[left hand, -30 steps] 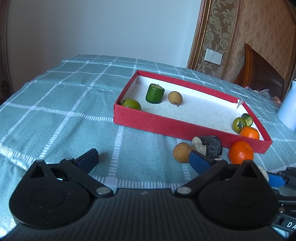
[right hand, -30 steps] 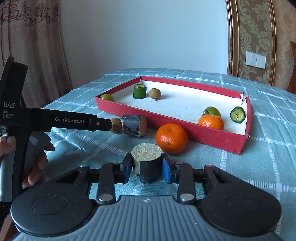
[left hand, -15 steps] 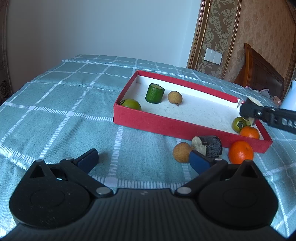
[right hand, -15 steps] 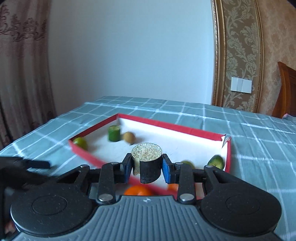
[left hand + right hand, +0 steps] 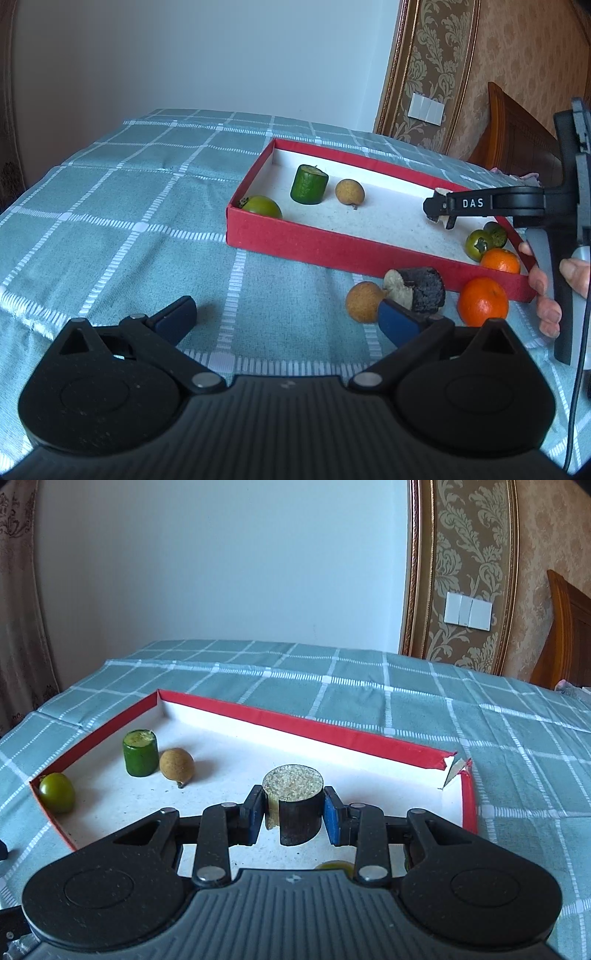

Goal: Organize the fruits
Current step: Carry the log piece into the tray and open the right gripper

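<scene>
My right gripper (image 5: 293, 818) is shut on a dark cut fruit piece (image 5: 295, 808) with a pale grainy top, held above the white floor of the red tray (image 5: 303, 725). From the left wrist view the same gripper (image 5: 439, 216) reaches over the tray's right half (image 5: 295, 240). Inside lie a green cylinder piece (image 5: 308, 184), a brown longan (image 5: 349, 191), a green fruit (image 5: 263, 206) and, at the right end, green fruits (image 5: 478, 244) and an orange (image 5: 499, 260). My left gripper (image 5: 284, 319) stands open over the cloth, near a longan (image 5: 364, 301), a dark piece (image 5: 421, 290) and an orange (image 5: 482, 301).
A teal checked tablecloth (image 5: 122, 206) covers the table. A wooden chair (image 5: 517, 136) stands behind the tray on the right. A person's fingers (image 5: 546, 291) hold the right gripper's handle. The tray's far right corner (image 5: 452, 766) is torn.
My right gripper carried the dark piece from the cloth in front of the tray to above the tray's floor. The left gripper stayed still and open.
</scene>
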`<state>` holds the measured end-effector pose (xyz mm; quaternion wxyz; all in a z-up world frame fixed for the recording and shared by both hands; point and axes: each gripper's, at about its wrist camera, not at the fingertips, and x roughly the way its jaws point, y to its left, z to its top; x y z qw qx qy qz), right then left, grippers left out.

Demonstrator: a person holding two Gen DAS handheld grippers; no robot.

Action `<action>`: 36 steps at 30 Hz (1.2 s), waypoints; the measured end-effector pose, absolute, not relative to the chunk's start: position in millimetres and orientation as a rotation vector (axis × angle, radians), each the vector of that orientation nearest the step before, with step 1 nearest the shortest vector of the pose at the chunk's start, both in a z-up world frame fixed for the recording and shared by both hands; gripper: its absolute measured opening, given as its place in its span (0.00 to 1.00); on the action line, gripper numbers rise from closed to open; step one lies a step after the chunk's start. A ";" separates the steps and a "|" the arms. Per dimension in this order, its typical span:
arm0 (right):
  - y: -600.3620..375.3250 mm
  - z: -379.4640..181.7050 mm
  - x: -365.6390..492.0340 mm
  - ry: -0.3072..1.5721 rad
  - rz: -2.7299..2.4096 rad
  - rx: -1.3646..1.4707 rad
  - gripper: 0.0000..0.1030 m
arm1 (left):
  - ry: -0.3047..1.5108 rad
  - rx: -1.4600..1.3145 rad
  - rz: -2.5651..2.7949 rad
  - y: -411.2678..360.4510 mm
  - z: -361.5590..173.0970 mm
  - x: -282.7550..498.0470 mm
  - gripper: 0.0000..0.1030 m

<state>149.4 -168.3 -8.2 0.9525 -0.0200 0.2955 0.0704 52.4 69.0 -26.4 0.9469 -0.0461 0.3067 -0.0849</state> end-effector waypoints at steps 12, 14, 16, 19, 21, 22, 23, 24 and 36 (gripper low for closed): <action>-168.1 -17.3 156.3 0.629 0.146 -0.034 0.32 | 0.625 -0.091 -0.172 68.4 -26.5 52.6 1.00; -168.1 -17.8 156.4 0.627 0.147 -0.039 0.32 | 0.625 -0.091 -0.172 68.4 -26.5 52.6 1.00; -168.2 -17.7 156.2 0.626 0.147 -0.037 0.32 | 0.625 -0.091 -0.172 68.3 -26.5 52.6 1.00; -169.0 -17.6 155.8 0.625 0.151 -0.033 0.32 | 0.625 -0.091 -0.172 68.3 -26.5 52.6 1.00; -169.4 -17.7 155.8 0.626 0.152 -0.034 0.33 | 0.625 -0.092 -0.172 68.4 -26.5 52.6 1.00; -169.4 -18.0 155.9 0.627 0.151 -0.036 0.34 | 0.625 -0.092 -0.172 68.3 -26.5 52.6 1.00; -169.5 -18.2 155.7 0.628 0.152 -0.037 0.37 | 0.625 -0.091 -0.172 68.3 -26.5 52.6 1.00; -169.7 -18.0 155.1 0.629 0.158 -0.034 0.41 | 0.625 -0.091 -0.172 68.3 -26.5 52.6 1.00; -181.1 3.9 101.9 0.501 0.172 0.001 0.69 | 0.625 -0.095 -0.173 68.9 -26.5 52.6 1.00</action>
